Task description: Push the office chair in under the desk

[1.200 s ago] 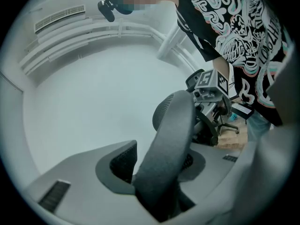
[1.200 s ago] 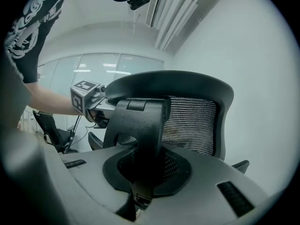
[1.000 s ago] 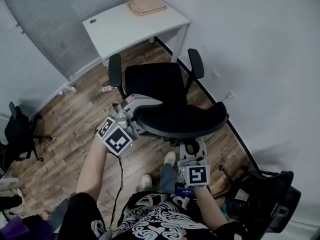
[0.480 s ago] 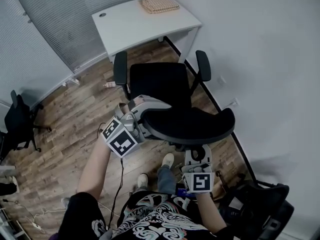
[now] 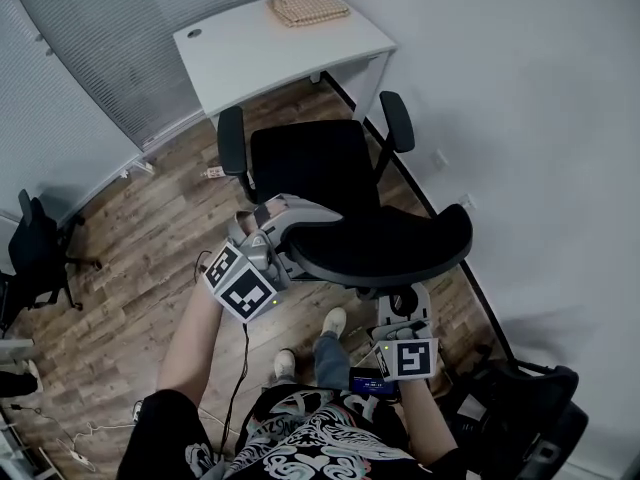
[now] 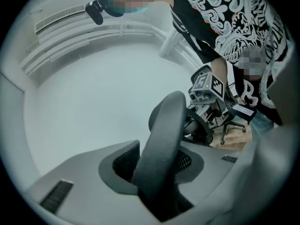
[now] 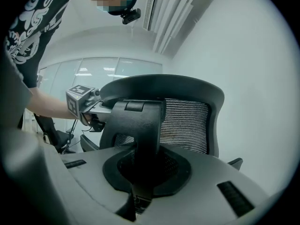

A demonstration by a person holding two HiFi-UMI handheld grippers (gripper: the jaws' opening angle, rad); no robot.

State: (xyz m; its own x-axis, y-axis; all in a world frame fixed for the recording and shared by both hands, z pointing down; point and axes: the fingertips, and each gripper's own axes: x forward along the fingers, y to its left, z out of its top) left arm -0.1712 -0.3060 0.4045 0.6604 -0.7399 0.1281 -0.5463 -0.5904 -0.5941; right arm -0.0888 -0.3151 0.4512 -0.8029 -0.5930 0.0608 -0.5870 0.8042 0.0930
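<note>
chair (image 5: 330,163) near desk (image 5: 260,48) but not under it, left gripper (image 5: 280,220) just closing, clamped on backrest (image 5: 385,243) rim, right gripper (image 5: 402,303) clamped on back spine (image 7: 140,125)

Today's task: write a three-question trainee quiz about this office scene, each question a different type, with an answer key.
1. Which part of the office chair is the right claw shut on?
2. What lies on the white desk? A) woven mat B) laptop C) mug
3. True or false: the chair's seat sits fully under the desk.
Key: 1. The central spine behind the backrest. 2. A. 3. False; the seat stands out in front of the desk.
</note>
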